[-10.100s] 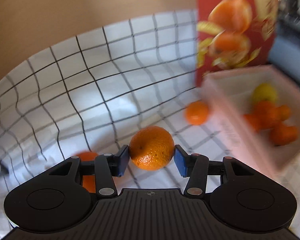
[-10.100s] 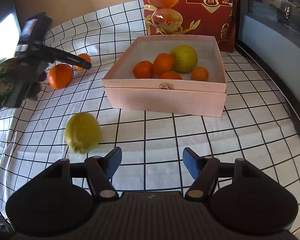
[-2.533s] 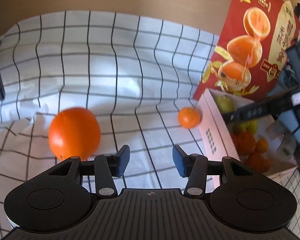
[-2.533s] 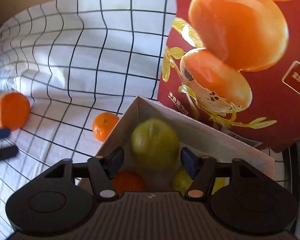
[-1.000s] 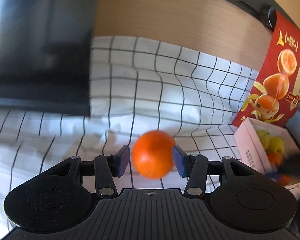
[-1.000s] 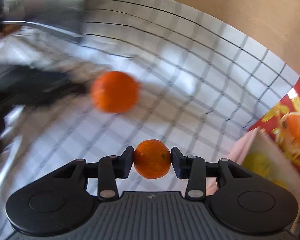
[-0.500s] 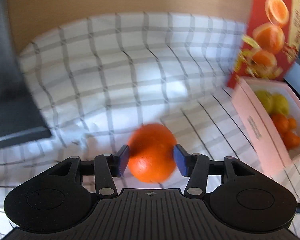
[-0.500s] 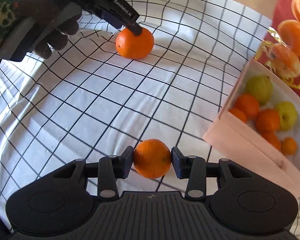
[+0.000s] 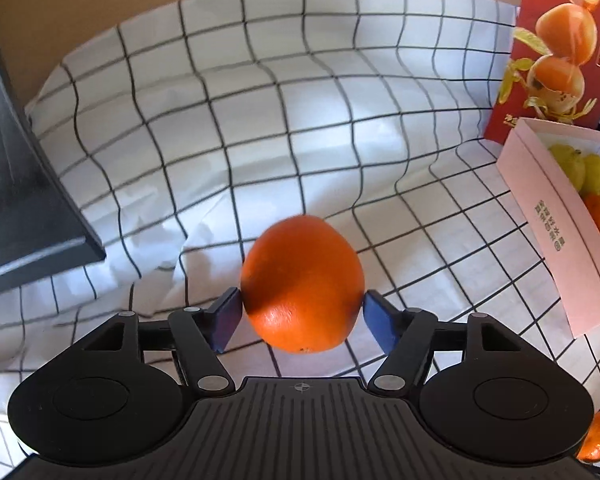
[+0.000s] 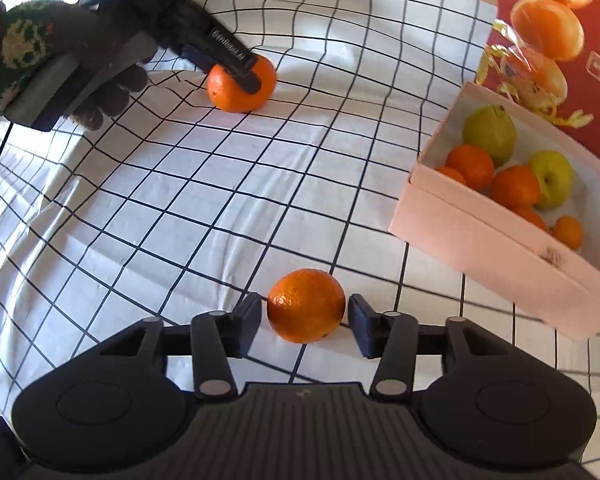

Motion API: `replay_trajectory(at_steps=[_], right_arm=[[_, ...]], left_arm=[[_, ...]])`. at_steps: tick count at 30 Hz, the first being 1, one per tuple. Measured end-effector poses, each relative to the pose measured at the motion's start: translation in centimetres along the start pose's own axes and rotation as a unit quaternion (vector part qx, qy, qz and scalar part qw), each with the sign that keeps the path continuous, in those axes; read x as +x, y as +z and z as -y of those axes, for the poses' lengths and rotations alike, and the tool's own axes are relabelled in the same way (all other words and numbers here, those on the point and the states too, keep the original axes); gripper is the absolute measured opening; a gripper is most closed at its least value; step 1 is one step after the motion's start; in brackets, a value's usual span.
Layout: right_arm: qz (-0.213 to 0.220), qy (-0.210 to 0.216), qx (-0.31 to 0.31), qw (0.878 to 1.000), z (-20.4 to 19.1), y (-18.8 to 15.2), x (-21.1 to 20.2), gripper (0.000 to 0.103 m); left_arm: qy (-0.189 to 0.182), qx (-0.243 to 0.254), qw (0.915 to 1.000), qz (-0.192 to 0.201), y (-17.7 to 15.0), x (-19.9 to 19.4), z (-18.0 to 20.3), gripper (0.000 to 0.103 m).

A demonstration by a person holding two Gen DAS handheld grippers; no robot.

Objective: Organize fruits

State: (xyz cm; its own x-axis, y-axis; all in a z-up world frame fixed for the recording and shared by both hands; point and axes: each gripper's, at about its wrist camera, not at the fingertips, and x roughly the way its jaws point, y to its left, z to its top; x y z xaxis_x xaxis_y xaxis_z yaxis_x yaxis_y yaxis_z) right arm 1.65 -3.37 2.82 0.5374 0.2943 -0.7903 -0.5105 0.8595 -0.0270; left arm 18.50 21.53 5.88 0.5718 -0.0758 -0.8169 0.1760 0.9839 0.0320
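Observation:
A large orange (image 9: 302, 280) lies on the checked cloth between the blue pads of my left gripper (image 9: 302, 314), whose jaws are opening; the pads stand close at its two sides and I see no squeeze. In the right wrist view the same orange (image 10: 230, 94) shows at the far left, with a left finger (image 10: 236, 64) across it and a gloved hand (image 10: 60, 52) behind. A small mandarin (image 10: 306, 304) rests on the cloth between the pads of my right gripper (image 10: 305, 318), whose jaws are opening, with a thin gap on each side.
A pink box (image 10: 480, 232) at the right holds several oranges and two yellow-green fruits; it also shows in the left view as the pink box (image 9: 548, 220). A red fruit bag (image 10: 560, 20) stands behind it. A dark flat slab (image 9: 20, 200) lies at the left.
The left jaws have spread wider around the large orange. The right pads have come off the mandarin, which now sits on the cloth, and the right gripper has sunk closer to it.

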Motion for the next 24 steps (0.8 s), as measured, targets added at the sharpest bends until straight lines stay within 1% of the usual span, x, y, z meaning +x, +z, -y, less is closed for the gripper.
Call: replay_trajectory(at_steps=[3, 5, 9, 11, 14, 16, 20, 24], right_arm=[[0.001, 0.000, 0.008, 1.000, 0.2, -0.6, -0.3, 0.049], [0.000, 0.001, 0.015, 1.000, 0.4, -0.9, -0.3, 0.050], [-0.002, -0.001, 0.021, 1.000, 0.6, -1.2, -0.4, 0.049], [0.000, -0.003, 0.022, 1.000, 0.6, -1.4, -0.7, 0.050], [0.003, -0.006, 0.023, 1.000, 0.7, -1.6, -1.0, 0.050], [0.005, -0.009, 0.023, 1.000, 0.7, -1.7, -1.2, 0.050], [0.006, -0.011, 0.028, 1.000, 1.1, -1.9, -1.4, 0.051], [0.008, -0.014, 0.028, 0.999, 1.2, -2.1, -1.5, 0.051]], left_arm=[[-0.015, -0.017, 0.9997, -0.001, -0.3, 0.2, -0.6, 0.073], [-0.021, -0.019, 0.9996, 0.003, -0.5, 0.4, -0.5, 0.072], [-0.024, -0.016, 0.9996, 0.004, -1.3, 1.0, -0.3, 0.065], [-0.028, -0.029, 0.9991, 0.014, -1.8, 1.0, -0.5, 0.064], [-0.034, -0.063, 0.9972, 0.020, -2.5, 0.8, -1.0, 0.064], [-0.033, -0.076, 0.9962, 0.027, -3.1, 0.3, -1.1, 0.063], [-0.033, -0.073, 0.9960, 0.039, -4.6, -1.1, -0.4, 0.063], [-0.046, -0.072, 0.9947, 0.058, -6.3, -3.1, 0.6, 0.062]])
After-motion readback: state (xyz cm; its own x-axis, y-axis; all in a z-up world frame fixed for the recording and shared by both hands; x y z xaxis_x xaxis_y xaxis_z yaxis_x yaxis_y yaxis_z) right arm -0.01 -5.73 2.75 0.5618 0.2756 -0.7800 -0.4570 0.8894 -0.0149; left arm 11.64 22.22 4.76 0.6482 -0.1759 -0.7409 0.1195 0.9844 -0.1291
